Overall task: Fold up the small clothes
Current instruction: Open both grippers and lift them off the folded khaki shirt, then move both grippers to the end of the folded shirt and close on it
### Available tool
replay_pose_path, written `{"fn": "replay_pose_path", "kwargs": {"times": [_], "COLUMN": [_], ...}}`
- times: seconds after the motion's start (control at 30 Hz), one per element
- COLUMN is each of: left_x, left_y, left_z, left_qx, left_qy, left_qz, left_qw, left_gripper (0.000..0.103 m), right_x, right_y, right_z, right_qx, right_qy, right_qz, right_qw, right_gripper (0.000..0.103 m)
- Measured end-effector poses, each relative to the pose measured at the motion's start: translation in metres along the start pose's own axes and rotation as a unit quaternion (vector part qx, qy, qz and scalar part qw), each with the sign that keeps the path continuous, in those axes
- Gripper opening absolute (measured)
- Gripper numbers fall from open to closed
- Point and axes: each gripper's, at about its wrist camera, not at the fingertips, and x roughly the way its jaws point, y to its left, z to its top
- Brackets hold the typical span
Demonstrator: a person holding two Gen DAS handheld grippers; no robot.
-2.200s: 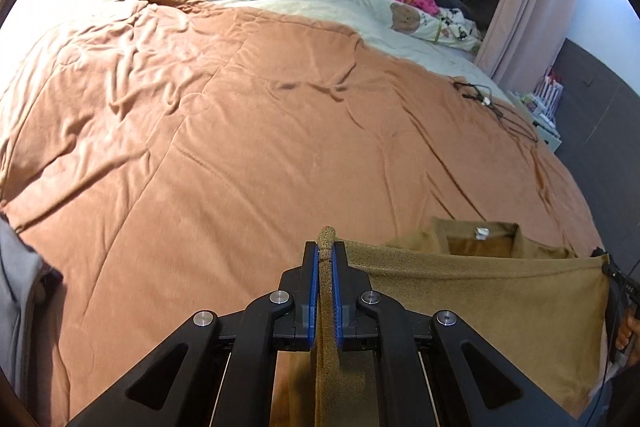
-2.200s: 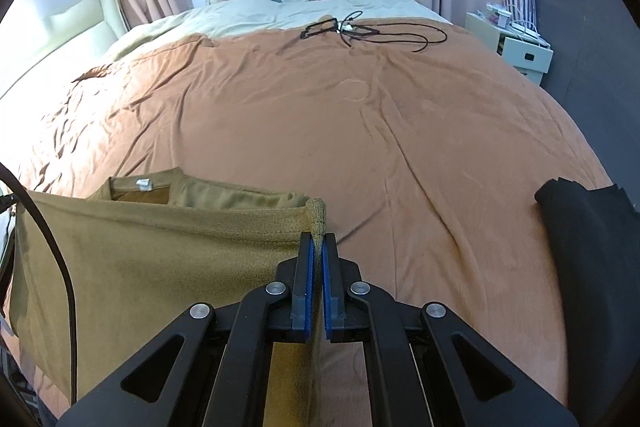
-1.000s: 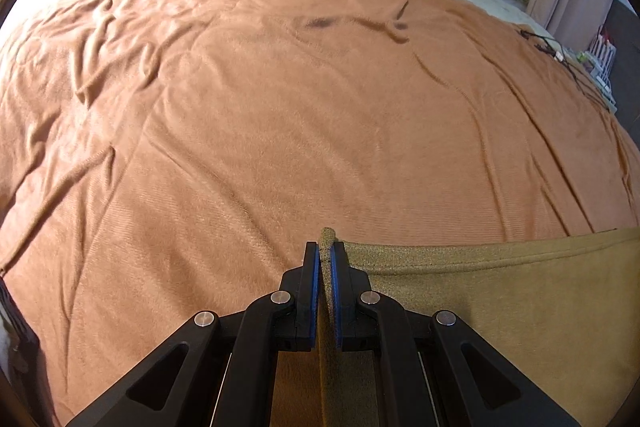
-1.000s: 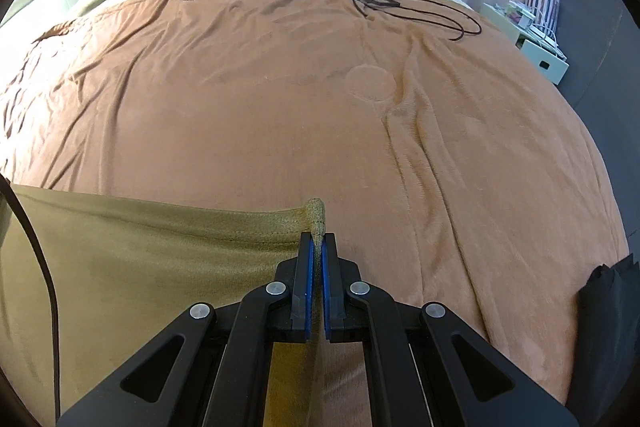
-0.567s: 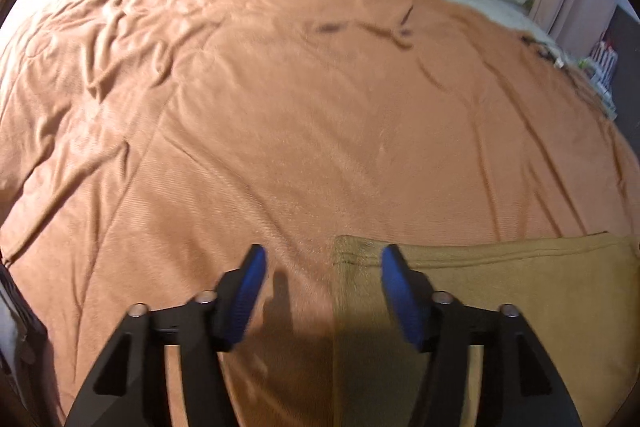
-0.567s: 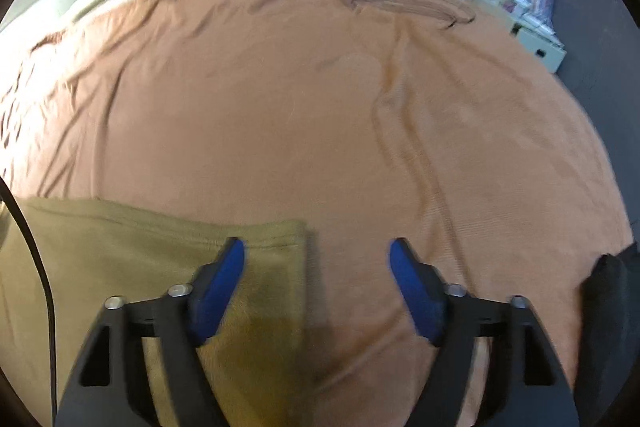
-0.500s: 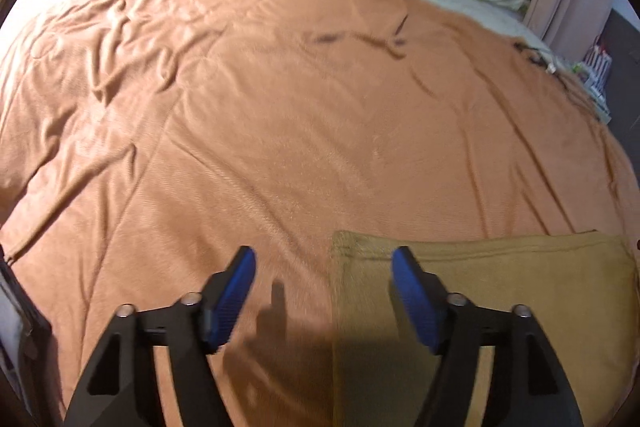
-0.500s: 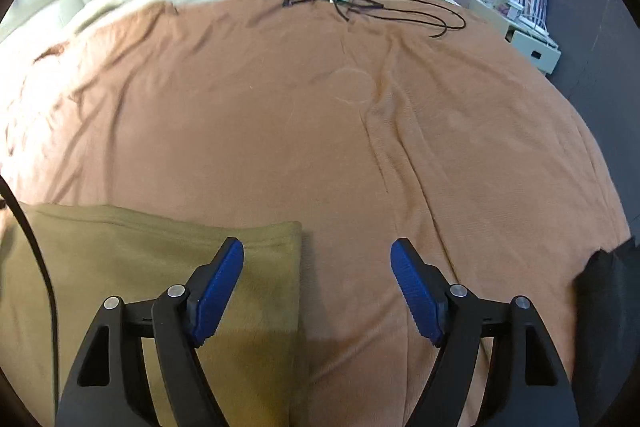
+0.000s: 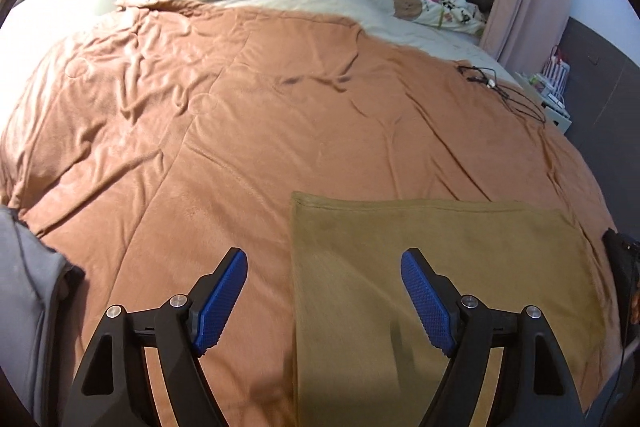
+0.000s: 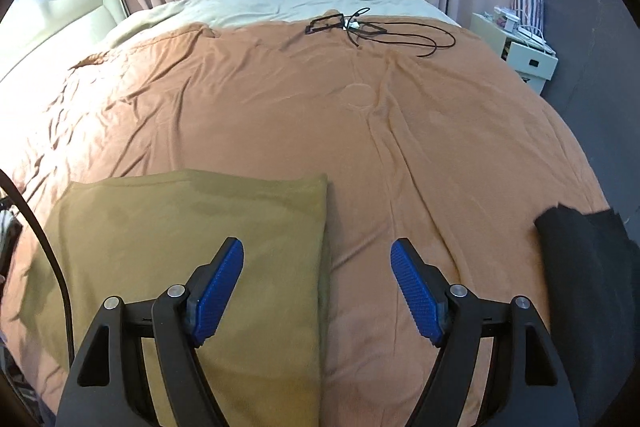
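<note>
The left gripper [image 9: 324,269] is wide open and holds nothing; its jaws have just been opening, above the left edge of the folded tan cloth [image 9: 440,259]. The right gripper [image 10: 318,259] is wide open too, over the cloth's right edge. The cloth lies flat on the orange blanket [image 9: 280,87]. A black cloth [image 10: 588,267] lies to the right.

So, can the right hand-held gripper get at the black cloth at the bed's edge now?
Probably yes. The right hand-held gripper is open and empty, and only bare brown blanket lies between it and the black cloth to its right.
</note>
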Motion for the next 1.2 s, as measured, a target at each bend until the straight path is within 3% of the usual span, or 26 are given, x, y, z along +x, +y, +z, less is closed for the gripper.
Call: {"fn": "replay_pose_path", "kwargs": {"times": [0.13,0.27,0.47,0.63,0.73,1.2], "left_x": [-0.027,-0.055,-0.091,-0.114,-0.121,-0.124], "left_y": [-0.006,-0.012,-0.022,-0.023,-0.024,-0.013], "left_z": [-0.019,-0.041,-0.075,-0.1,-0.114,-0.18], "left_qx": [-0.015,-0.026,-0.015,-0.031,-0.042,-0.122], "left_qy": [-0.003,-0.01,-0.027,-0.042,-0.044,-0.011], "left_qz": [-0.03,-0.041,-0.042,-0.051,-0.059,-0.113], "left_qw": [0.9994,0.9988,0.9986,0.9973,0.9964,0.986], "left_gripper": [0.081,0.081,0.094,0.098,0.103,0.103], "right_x": [-0.018,-0.045,-0.083,-0.103,-0.113,-0.122], "right_y": [-0.008,-0.014,-0.011,0.005,0.006,-0.013], "right_z": [-0.016,-0.036,-0.07,-0.099,-0.113,-0.178], "right_qx": [0.04,0.056,0.056,0.063,0.07,0.139], "right_qy": [0.022,0.0,-0.033,-0.039,-0.043,-0.035], "right_qz": [0.062,0.07,0.04,0.052,0.065,0.104], "right_qw": [0.997,0.996,0.997,0.996,0.994,0.984], "right_gripper": [0.078,0.08,0.08,0.08,0.08,0.08]}}
